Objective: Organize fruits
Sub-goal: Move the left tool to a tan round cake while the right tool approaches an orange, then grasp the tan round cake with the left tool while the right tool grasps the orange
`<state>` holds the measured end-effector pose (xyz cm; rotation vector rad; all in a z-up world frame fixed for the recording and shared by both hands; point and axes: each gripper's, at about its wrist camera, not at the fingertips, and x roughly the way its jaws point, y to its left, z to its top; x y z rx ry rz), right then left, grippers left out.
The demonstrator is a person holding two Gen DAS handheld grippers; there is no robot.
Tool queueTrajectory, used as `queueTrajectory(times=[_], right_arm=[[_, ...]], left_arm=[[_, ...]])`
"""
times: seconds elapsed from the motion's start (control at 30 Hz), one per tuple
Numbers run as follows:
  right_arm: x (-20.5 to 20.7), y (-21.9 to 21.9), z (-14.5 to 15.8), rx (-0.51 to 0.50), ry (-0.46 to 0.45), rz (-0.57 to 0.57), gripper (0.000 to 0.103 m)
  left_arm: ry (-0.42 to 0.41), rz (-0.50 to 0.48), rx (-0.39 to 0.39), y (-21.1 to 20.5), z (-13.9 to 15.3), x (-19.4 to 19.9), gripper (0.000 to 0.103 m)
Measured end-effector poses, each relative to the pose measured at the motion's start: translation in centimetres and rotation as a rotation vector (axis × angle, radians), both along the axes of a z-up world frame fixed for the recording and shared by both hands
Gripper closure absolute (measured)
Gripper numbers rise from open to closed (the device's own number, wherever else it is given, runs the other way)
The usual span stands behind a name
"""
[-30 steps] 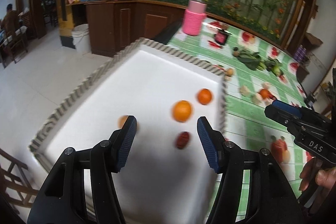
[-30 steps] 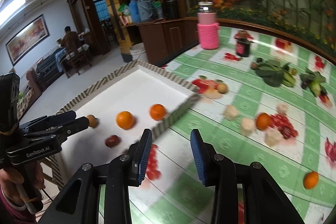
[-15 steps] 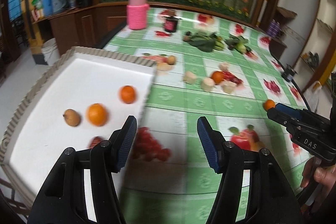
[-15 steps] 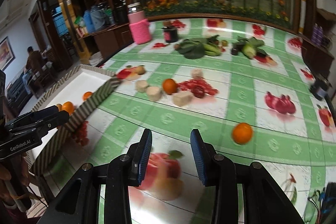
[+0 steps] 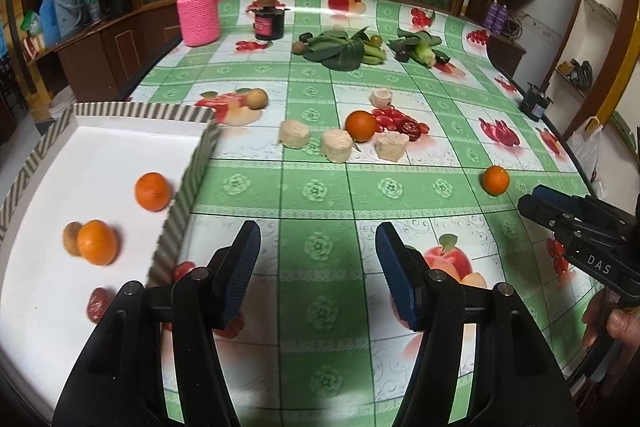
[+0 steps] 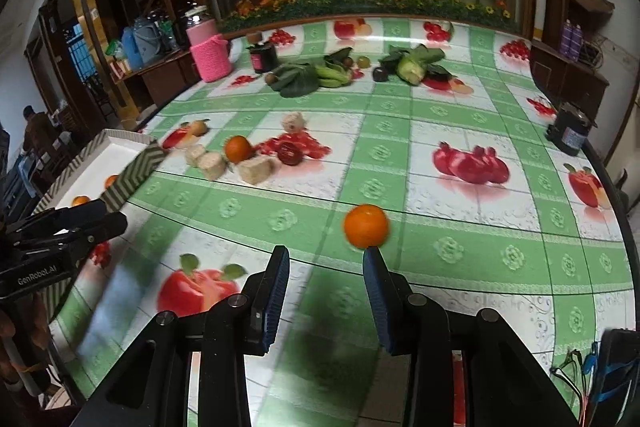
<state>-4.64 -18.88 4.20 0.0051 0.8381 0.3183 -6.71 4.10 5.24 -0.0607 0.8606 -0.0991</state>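
A white tray with a striped rim (image 5: 188,183) sits at the table's left edge and holds two oranges (image 5: 151,191), a brown fruit (image 5: 71,238) and a dark red fruit (image 5: 96,309). My left gripper (image 5: 318,267) is open and empty over the tablecloth just right of the tray. My right gripper (image 6: 326,285) is open and empty; a loose orange (image 6: 366,225) lies just beyond its right fingertip. Another orange (image 5: 361,125), a dark red fruit (image 5: 410,127) and a brown fruit (image 5: 256,98) lie mid-table.
Several beige cake-like pieces (image 5: 337,145) lie around the mid-table orange. Leafy greens and vegetables (image 5: 344,51), a pink-sleeved jar (image 5: 198,7) and a dark jar (image 5: 269,23) stand at the back. A small black device (image 6: 570,131) sits by the right edge.
Both grippers have swung right, away from the tray and over the tablecloth. The right gripper has come close to the loose orange. Both stay open.
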Motion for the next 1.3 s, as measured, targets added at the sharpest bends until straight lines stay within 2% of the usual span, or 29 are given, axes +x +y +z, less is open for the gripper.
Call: queueTrajectory(times=[0.17,0.4,0.5,0.6,1.07,1.1,1.17,1.23,1.3], right_arm=[[1.3,-1.1,-0.8,0.012,0.022,-0.023,0.065],[4.7,-0.7,-1.9,-0.033,0.052,-0.011,0.063],[5.8,-0.9,-2.9,0.006,0.082,0.007,0.064],[6.1,-1.3,-3.2,0.052,0.071,0.009,0.069],[6.4,-1.7,-3.3,0.089,0.059,0.042,0.069],[6.4,-1.7,-3.3,0.091,0.059,0.042,0.069],[6.4,-1.8,-3.3,0.096,0.060,0.043,0.069],[6.4,-1.8,-3.3,0.094,0.060,0.043,0.069],[6.4,-1.8,-3.3,0.089,0.059,0.042,0.070]], left_arm=[[0.021,0.006,-0.027,-0.2,-0.7,1.6,0.043],[0.042,0.014,-0.029,-0.3,-1.4,4.5,0.043],[0.064,0.022,-0.027,-0.5,-2.1,5.8,0.043],[0.077,0.025,-0.026,-0.9,-2.6,6.9,0.043],[0.087,0.056,0.037,-2.4,-4.1,11.5,0.044],[0.083,0.054,0.046,-2.5,-4.2,11.7,0.045],[0.073,0.050,0.050,-2.5,-4.2,11.8,0.061],[0.068,0.049,0.051,-2.5,-4.1,11.9,0.072],[0.068,0.046,0.048,-2.4,-4.1,11.8,0.075]])
